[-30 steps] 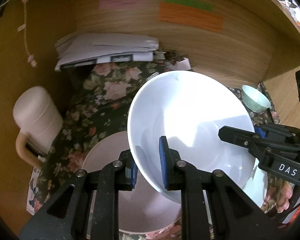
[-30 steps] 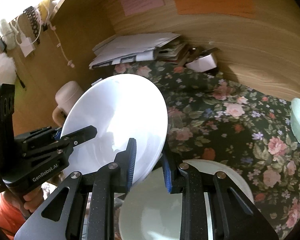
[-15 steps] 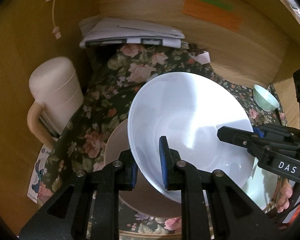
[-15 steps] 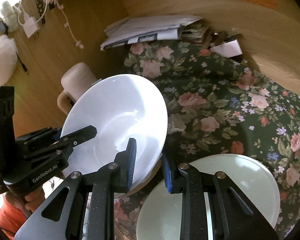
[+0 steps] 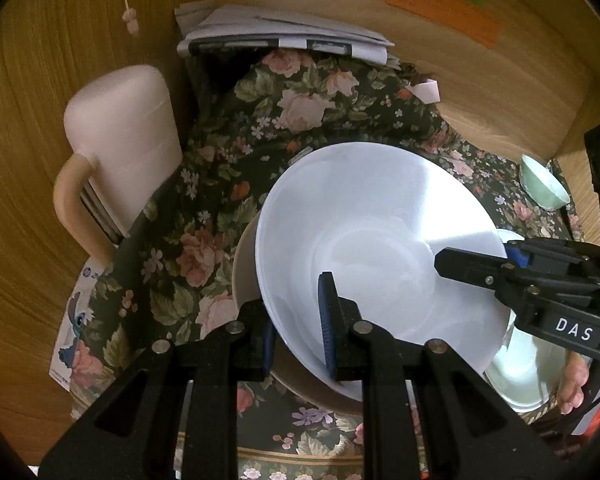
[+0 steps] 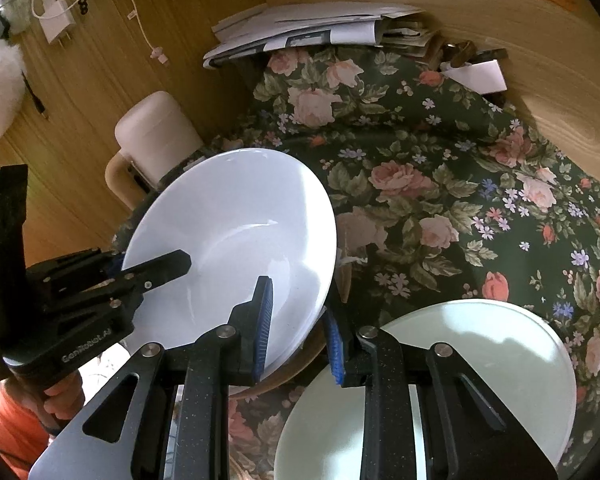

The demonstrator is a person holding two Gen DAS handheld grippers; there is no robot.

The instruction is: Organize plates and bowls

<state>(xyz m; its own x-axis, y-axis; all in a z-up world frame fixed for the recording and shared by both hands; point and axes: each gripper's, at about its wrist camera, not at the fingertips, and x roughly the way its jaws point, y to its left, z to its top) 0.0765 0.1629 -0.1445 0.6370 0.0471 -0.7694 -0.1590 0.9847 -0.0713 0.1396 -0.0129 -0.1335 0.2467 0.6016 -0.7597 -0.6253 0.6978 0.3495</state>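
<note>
Above the floral cloth (image 6: 440, 184) on the bench, a white bowl (image 5: 372, 240) is held tilted by both claws. Its near rim is pinched by the left claw (image 5: 296, 320), one blue pad inside the bowl and the other outside, pressed against the wall. The opposite rim is straddled by the right claw (image 6: 300, 328); its jaws have just been opening slightly, with the rim between them, and whether the pads press on it cannot be told. In the left wrist view the right claw is seen reaching over the far rim, marked DAS, with a hand (image 5: 576, 380) below it.

A tan plate (image 5: 246, 268) is seen just beneath the bowl, lying on the cloth; whether the two touch cannot be told. A pale green plate (image 6: 484, 364) lies beside it on the cloth, under the right claw. A small green bowl (image 5: 544, 182) stands well apart, at the cloth's far edge near the wooden wall (image 5: 500, 92).

A cream jug (image 5: 124, 136) with a handle stands at the left edge of the cloth. A stack of papers (image 6: 312, 28) is laid at the back, against the wall. Orange and green notes (image 5: 444, 8) are stuck on the wall above
</note>
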